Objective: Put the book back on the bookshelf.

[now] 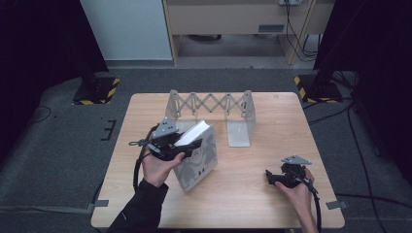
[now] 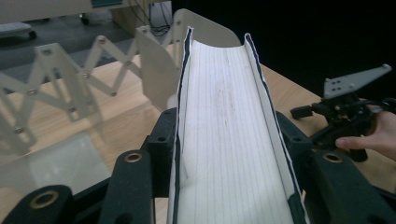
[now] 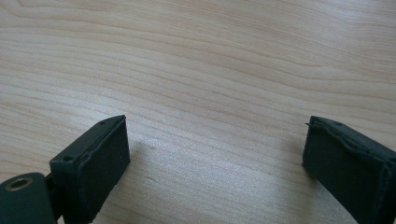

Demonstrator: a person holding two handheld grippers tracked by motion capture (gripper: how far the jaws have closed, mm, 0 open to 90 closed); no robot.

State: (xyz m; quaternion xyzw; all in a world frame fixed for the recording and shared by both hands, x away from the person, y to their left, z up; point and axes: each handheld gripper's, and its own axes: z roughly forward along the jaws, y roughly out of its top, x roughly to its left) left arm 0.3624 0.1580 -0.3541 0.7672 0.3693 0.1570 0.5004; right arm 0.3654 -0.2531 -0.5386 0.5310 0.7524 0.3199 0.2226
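Clamped across its page edge, the book (image 2: 229, 135) stands upright at centre-left under my left hand-held gripper (image 1: 182, 143), ready for the expanding bookrack (image 1: 212, 104); right hand-held gripper (image 1: 272, 177) rests wide over bare tabletop (image 3: 196, 56).

high view sits above the person's side of the wooden table (image 1: 252, 165), looking forward and down, far enough back to catch the whole top plus the floor beyond. left gripper view rides right up against the book (image 2: 229, 140), looking along its page edge toward the folding metal rack (image 2: 70, 93), with the right gripper (image 2: 345, 112) off at its right edge; the high view shares that book (image 1: 199, 155), rack (image 1: 214, 109) and right gripper (image 1: 286, 177). right gripper view points almost straight down, very close to bare table (image 3: 210, 70), the same wood seen from above
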